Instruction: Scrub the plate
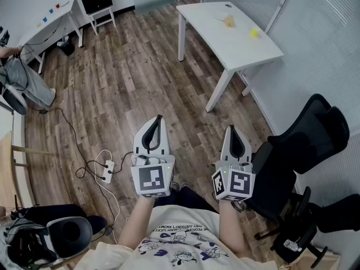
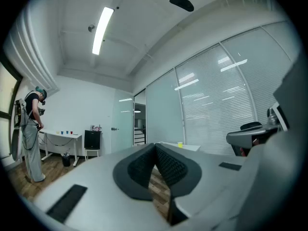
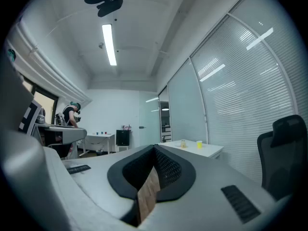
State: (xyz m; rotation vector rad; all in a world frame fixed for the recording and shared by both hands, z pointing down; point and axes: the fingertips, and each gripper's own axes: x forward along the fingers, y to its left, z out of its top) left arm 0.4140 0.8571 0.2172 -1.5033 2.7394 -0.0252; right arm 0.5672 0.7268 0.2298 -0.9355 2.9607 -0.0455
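My left gripper and right gripper are held side by side in front of the person's chest, high over the wooden floor, both pointing toward the white table. Both are shut with nothing between the jaws, as the left gripper view and the right gripper view also show. On the far table lie a tan sponge-like object and a small yellow object. No plate can be made out in any view.
A black office chair stands close on the right. A power strip with cables lies on the floor to the left. A headset sits at the bottom left. A person stands by a white desk at the far left.
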